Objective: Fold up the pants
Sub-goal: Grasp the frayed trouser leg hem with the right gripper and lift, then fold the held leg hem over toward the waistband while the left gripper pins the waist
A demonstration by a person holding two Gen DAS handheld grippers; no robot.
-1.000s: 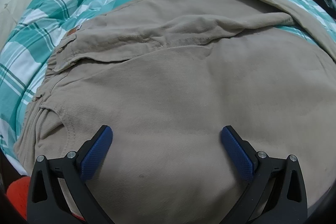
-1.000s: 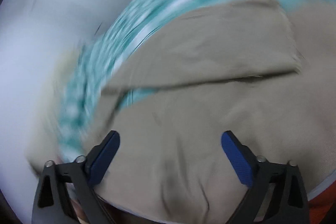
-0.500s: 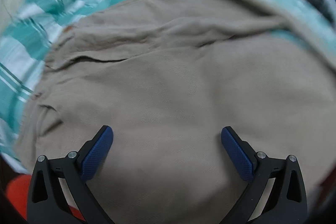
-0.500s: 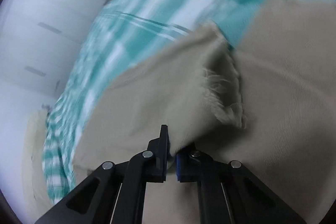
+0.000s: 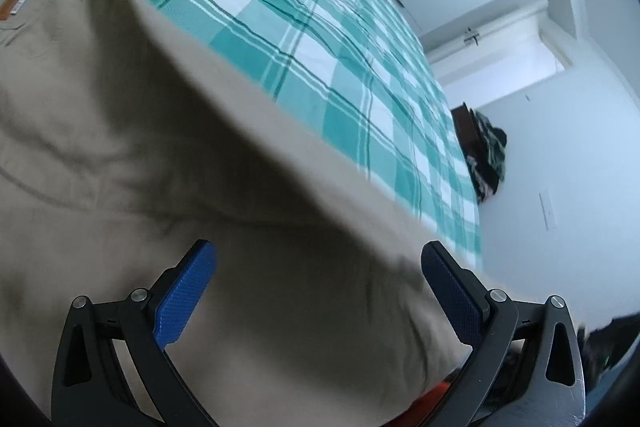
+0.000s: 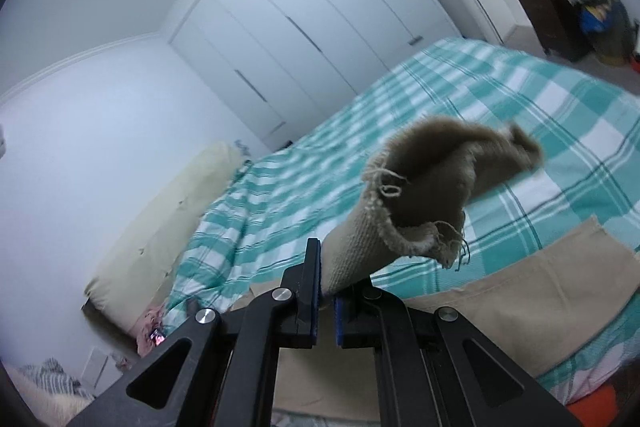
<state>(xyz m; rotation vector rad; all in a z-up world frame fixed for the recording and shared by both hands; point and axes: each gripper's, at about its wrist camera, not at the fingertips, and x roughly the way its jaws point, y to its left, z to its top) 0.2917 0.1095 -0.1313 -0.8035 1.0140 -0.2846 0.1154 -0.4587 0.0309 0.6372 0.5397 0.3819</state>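
Tan pants (image 5: 168, 155) lie on a bed with a teal and white checked cover (image 5: 320, 39). An orange label (image 5: 14, 5) marks the waistband at the far left. My left gripper (image 5: 318, 291) is open and empty just above the tan cloth. My right gripper (image 6: 327, 301) is shut on the frayed hem of a pant leg (image 6: 424, 195) and holds it lifted above the bed. The other pant leg (image 6: 500, 303) lies flat below it.
White wardrobe doors (image 6: 320, 27) stand beyond the bed. A cream pillow (image 6: 160, 223) lies at its left end. A dark cabinet with piled clothes (image 6: 576, 11) stands at the far right, also seen in the left wrist view (image 5: 486, 155). Something orange (image 6: 592, 401) sits below the bed edge.
My right gripper shut on the pant leg hem and lifted it off the bed. My left gripper swung right, staying open over the pants.
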